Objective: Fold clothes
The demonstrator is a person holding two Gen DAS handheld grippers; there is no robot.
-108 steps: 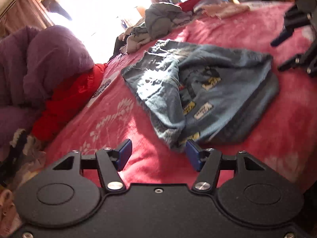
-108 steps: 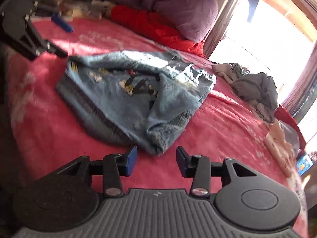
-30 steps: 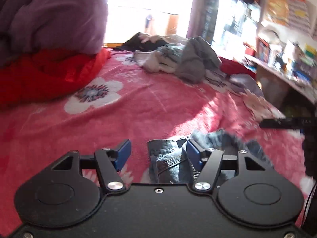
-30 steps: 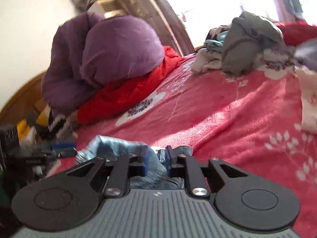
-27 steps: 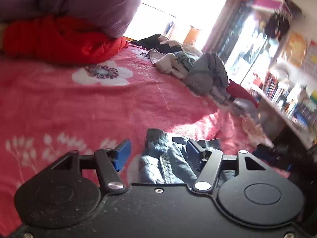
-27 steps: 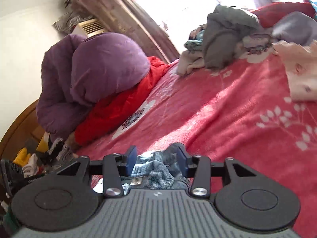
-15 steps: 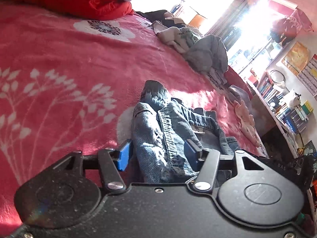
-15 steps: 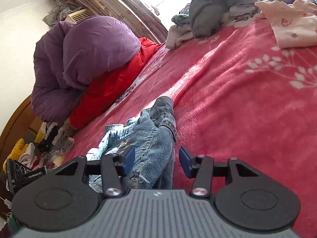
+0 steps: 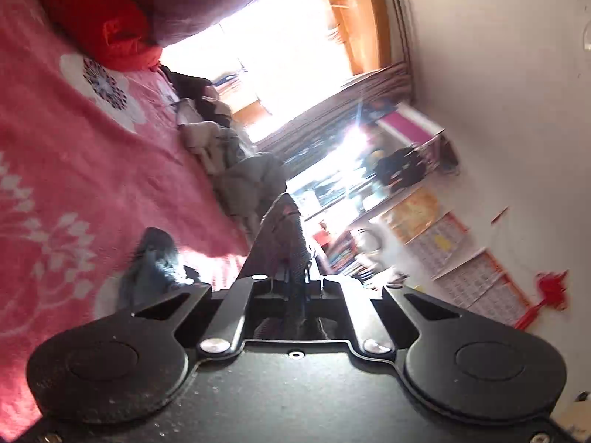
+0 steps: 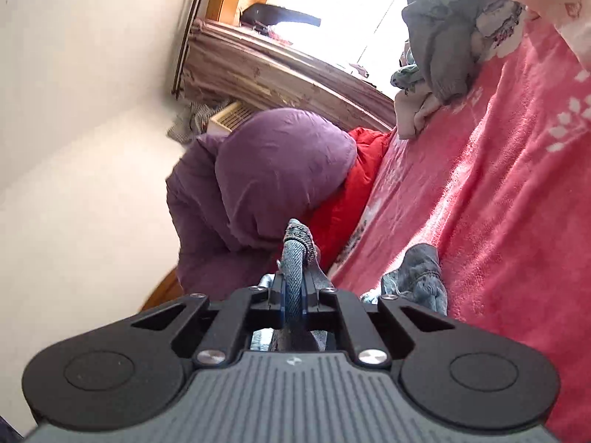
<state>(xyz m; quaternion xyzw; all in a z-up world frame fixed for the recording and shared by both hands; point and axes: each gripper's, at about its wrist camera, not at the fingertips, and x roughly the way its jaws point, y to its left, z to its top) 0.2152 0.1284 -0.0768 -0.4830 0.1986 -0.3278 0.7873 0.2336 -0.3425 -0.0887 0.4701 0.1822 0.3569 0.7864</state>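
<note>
Meanwhile both claws, left claw [image 9: 295,280] and right claw [image 10: 293,299], pinch the blue denim garment [image 10: 295,258] (its fold hides the view ahead) over the pink flowered bedspread [image 10: 498,203], a grey clothes heap [image 10: 439,37] beyond.

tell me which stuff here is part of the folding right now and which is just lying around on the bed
In the job:
- denim garment, a fold of it pinched in each gripper
- left gripper, shut on the denim
- right gripper, closing on the denim

Lying about:
- grey clothes heap
- purple bedding
- red bedding
- pink flowered blanket underneath
</note>
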